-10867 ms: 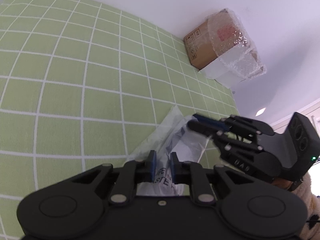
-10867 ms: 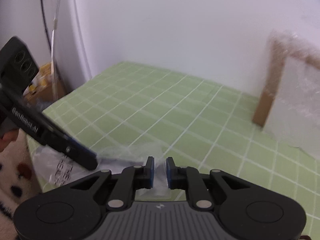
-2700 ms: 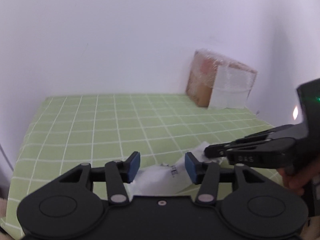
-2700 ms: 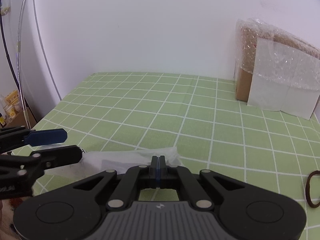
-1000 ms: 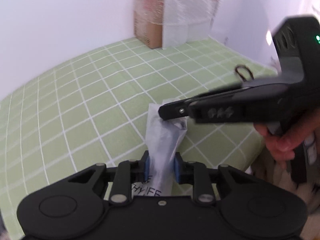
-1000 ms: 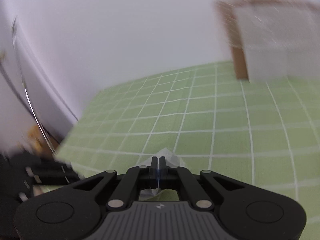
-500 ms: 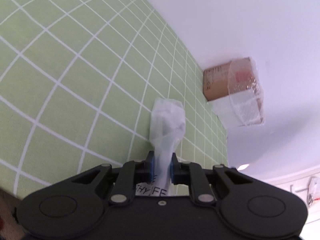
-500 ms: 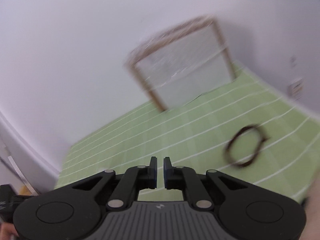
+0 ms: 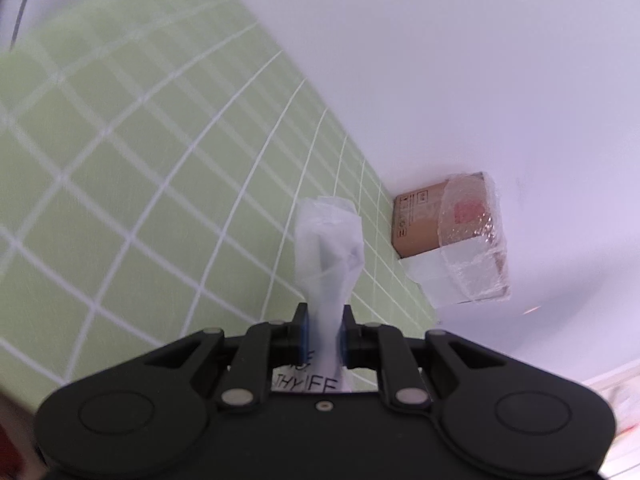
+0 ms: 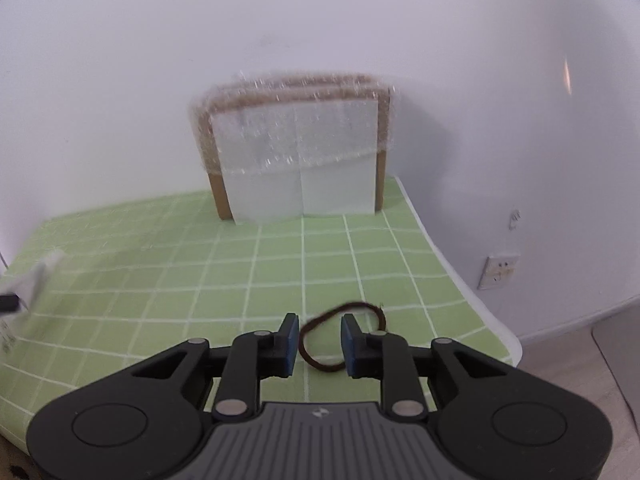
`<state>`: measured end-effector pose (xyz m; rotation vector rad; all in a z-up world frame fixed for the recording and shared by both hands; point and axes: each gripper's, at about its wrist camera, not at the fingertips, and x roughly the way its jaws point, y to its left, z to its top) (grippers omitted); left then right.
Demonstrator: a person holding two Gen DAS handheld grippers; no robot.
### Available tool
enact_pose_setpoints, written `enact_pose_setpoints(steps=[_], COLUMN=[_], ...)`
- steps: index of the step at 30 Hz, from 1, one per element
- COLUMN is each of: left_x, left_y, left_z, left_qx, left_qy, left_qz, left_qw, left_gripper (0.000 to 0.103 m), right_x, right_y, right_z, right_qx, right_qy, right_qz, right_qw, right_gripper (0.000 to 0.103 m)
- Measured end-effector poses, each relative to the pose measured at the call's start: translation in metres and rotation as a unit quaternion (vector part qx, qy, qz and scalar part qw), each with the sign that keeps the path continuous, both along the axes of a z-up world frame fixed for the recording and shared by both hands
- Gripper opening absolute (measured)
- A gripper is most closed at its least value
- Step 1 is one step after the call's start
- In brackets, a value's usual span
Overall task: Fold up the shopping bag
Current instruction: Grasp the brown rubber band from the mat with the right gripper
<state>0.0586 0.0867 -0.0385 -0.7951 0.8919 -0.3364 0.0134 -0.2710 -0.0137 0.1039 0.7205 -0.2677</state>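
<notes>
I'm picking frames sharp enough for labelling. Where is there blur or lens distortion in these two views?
Left wrist view: the green checked cloth smears at upper left and its lines bow; the folded bag is fairly sharp. Right wrist view: the wrapped cardboard box is smeared, the brown band slightly soft, corners vignetted.

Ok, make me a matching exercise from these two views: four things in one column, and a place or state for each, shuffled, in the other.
Things:
1. shopping bag
2. rubber band
3. cardboard box
4. right hand-held gripper

Places or states:
A. stands against the wall, wrapped in bubble wrap
B. folded narrow, clamped in the left hand-held gripper
C. jaws opening, nothing between the pads
D. lies loose on the green checked cloth

Pairs: 1-B, 2-D, 3-A, 4-C
</notes>
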Motion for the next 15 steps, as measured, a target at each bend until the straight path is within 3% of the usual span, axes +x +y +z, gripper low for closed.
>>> enact_pose_setpoints(steps=[4, 15], left_x=[0.001, -0.004], left_y=[-0.019, -0.038], left_z=[0.012, 0.023], left_qx=[0.053, 0.119], left_qy=[-0.039, -0.093], left_qz=[-0.022, -0.053], left_qw=[0.9976, 0.987], left_gripper=[0.015, 0.015], right_x=[0.007, 0.034], right_y=[0.005, 0.001], right_z=[-0.004, -0.014], right_qx=[-0.016, -0.036], right_qy=[0.025, 0.069], right_qz=[0.03, 0.079], right_qw=[0.999, 0.994], right_gripper=[0.024, 0.024])
